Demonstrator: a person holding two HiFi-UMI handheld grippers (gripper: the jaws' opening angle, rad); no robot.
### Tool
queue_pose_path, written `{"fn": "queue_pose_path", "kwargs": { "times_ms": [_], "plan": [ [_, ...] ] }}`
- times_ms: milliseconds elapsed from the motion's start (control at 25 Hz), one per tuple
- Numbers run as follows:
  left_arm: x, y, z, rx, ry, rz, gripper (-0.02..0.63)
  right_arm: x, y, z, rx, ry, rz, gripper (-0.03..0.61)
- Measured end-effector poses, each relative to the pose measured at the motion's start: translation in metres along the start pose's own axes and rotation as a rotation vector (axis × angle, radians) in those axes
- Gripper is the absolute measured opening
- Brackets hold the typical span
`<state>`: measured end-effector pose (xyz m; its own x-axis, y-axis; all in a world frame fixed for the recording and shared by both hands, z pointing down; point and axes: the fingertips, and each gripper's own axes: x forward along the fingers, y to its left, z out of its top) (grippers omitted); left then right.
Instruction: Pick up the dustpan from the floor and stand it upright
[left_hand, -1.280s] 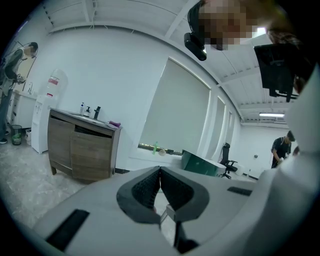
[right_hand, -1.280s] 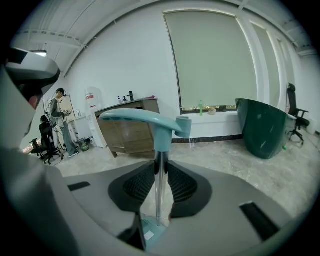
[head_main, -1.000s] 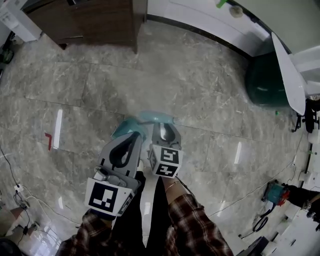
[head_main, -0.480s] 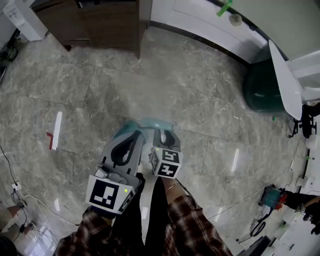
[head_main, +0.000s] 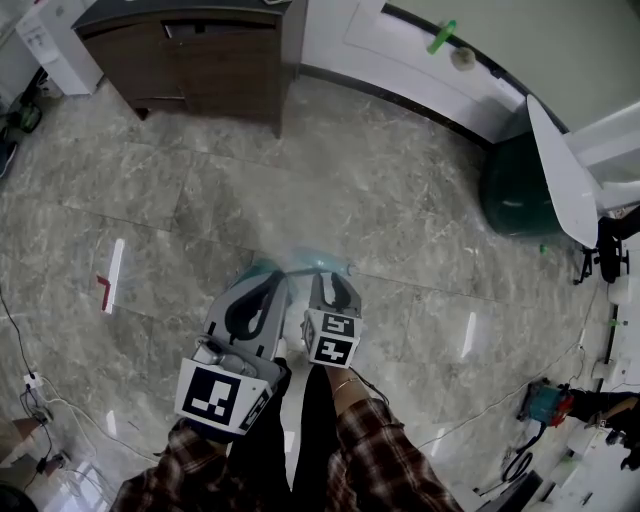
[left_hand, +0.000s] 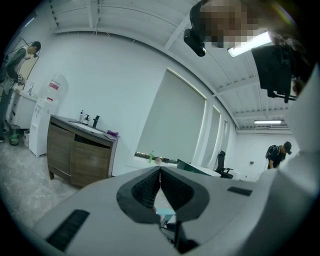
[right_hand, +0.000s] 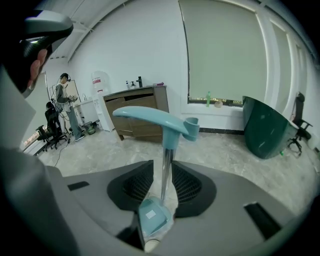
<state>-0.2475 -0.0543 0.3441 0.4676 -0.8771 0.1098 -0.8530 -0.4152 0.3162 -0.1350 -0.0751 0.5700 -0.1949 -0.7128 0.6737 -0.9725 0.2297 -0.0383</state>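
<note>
Letting go is the fiddly bit imo. The light blue plastic long-handled dustpan (right_hand: 155, 119) already stands upright on the grey marble floor (right_hand: 240, 150), pan down. I'd draw the right gripper (right_hand: 163, 172) straight back and slowly, so neither pad clips the thin metal pole (right_hand: 165, 165), and check it balances first. Its jaws have just been opening: about half spread, pole between them, with a sliver of gap on one side. The left gripper (left_hand: 160, 172) is pressed together on nothing
</note>
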Motion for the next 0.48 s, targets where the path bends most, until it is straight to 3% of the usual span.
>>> {"fn": "queue_pose_path", "kwargs": {
  "times_ms": [280,480],
  "plan": [
    [-0.002,0.002,0.002,-0.014,0.011,-0.001,0.011,-0.012,0.008,0.004,0.046,0.009,0.026,0.104],
    [-0.003,-0.020,0.026,-0.003,0.009,-0.027,0.011,-0.048,0.009,0.027,0.060,-0.015,0.049,0.103]
  ]
}}
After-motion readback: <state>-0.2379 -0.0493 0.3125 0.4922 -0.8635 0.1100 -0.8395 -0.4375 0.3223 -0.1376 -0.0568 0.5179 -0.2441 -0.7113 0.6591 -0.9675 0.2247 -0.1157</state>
